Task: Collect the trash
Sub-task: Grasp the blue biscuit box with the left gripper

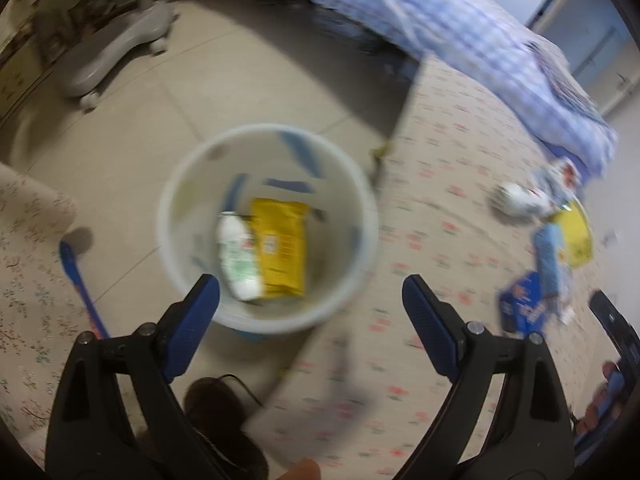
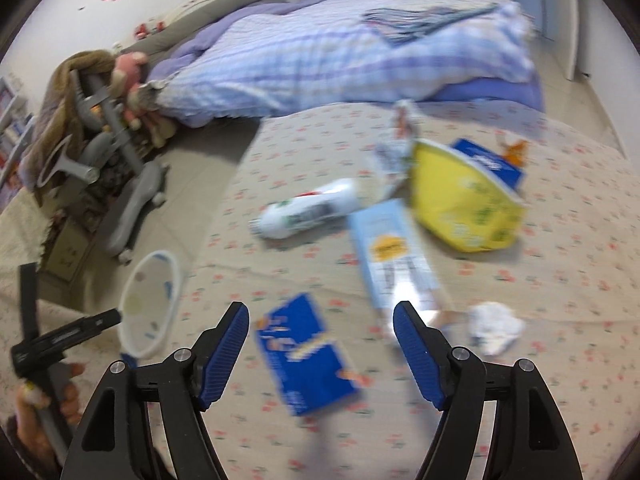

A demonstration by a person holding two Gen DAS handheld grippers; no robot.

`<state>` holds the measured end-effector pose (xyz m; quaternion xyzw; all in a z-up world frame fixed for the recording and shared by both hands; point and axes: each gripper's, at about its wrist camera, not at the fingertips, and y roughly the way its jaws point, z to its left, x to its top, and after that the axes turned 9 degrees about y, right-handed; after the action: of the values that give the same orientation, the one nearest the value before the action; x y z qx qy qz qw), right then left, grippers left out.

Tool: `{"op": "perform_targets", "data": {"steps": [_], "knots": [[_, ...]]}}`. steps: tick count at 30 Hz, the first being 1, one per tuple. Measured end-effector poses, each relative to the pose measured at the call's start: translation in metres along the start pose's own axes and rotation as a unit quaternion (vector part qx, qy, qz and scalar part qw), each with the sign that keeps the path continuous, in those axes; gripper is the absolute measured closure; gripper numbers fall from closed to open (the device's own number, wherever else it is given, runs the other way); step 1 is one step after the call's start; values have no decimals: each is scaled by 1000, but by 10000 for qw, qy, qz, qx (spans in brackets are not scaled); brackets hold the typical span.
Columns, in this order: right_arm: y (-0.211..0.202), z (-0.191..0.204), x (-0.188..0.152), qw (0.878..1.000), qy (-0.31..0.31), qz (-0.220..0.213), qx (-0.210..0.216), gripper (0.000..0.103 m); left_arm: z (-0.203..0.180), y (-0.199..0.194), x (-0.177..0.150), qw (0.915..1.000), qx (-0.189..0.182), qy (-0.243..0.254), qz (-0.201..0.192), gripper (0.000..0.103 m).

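Observation:
My left gripper [image 1: 310, 294] hangs open above a white bin [image 1: 172, 216] on the floor beside the bed. Inside the bin lie a yellow packet [image 1: 282, 248] and a white bottle [image 1: 238, 258]. My right gripper [image 2: 320, 320] is open over the bed, with nothing between its fingers. Just ahead of it lies a dark blue packet [image 2: 306, 352]. Further on are a pale blue carton [image 2: 394, 256], a white bottle [image 2: 310, 208], a yellow bag [image 2: 464, 208], a second blue packet [image 2: 492, 160] and a crumpled white tissue [image 2: 494, 326]. The bin [image 2: 150, 304] shows at the left.
A flowered sheet [image 2: 540, 360] covers the bed, with a blue checked quilt [image 2: 340, 60] bunched at its far end. A grey wheeled chair base [image 1: 116, 52] stands on the tiled floor beyond the bin. A blue-handled tool [image 1: 82, 284] leans at the left. A dark shoe [image 1: 218, 404] is below.

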<state>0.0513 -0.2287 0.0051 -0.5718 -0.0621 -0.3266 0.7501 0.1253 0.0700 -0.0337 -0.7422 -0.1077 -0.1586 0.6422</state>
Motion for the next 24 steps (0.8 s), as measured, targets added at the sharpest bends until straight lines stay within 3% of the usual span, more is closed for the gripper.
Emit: {"op": "perform_targets", "data": {"steps": [11,16,24], "knots": [[-23,-91,2,9984,405,-37,-403,25,-127,13,-11,9944,-528,885,224,11],[-33,-126,-1,9968,504,-48,-614,25,-170,29,-18,9925,-688,932,395,11],[-40,-168,-5,9950,613,-12,-786,25,-213,51,-22,9923,-628,1006,353,15]]}}
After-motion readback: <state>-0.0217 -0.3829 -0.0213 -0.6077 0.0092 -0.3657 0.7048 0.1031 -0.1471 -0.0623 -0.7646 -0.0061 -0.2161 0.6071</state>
